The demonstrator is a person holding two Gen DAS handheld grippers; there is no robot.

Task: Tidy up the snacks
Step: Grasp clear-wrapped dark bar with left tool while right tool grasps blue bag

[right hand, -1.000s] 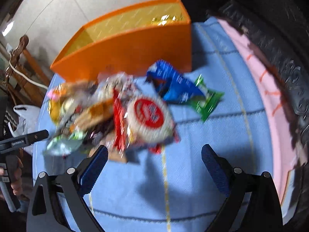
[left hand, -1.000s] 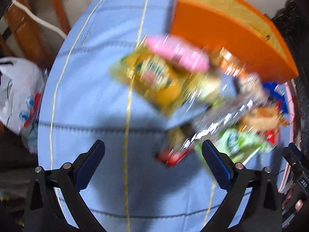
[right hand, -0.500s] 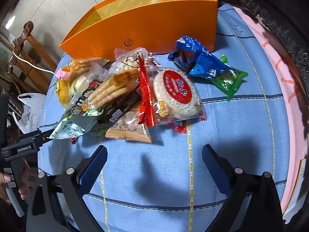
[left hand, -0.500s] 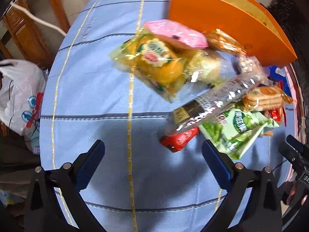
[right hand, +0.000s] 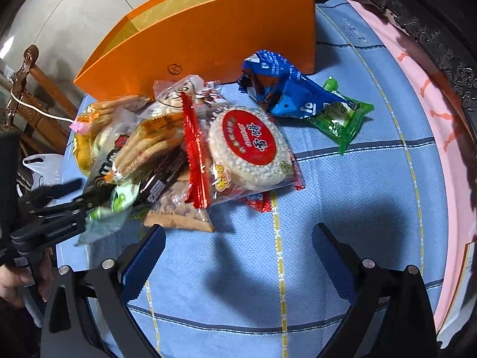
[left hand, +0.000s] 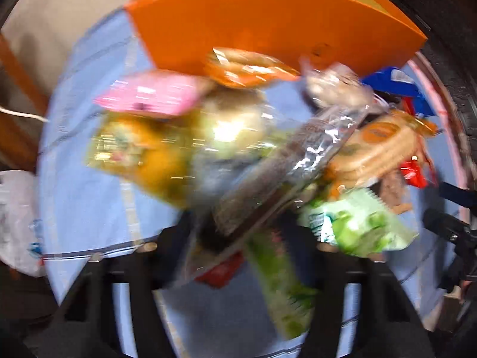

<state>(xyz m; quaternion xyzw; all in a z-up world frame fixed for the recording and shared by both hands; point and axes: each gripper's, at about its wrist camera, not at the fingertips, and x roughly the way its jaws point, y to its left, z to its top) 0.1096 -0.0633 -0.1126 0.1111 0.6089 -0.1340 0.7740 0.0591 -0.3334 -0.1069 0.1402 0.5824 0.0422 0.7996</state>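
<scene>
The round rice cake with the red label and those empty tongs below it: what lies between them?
Only bare blue cloth with a yellow stripe, shown in the right wrist view, separates the rice cake from the open right tongs.

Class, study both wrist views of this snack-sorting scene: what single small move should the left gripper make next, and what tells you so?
Probably finish closing, then lift. The left gripper is closing at the near edge of the snack pile, with a dark-ended clear packet and a green packet between its fingers; blur hides whether the pads touch. The orange box stands open behind the pile, and the right gripper is open over bare cloth.
</scene>
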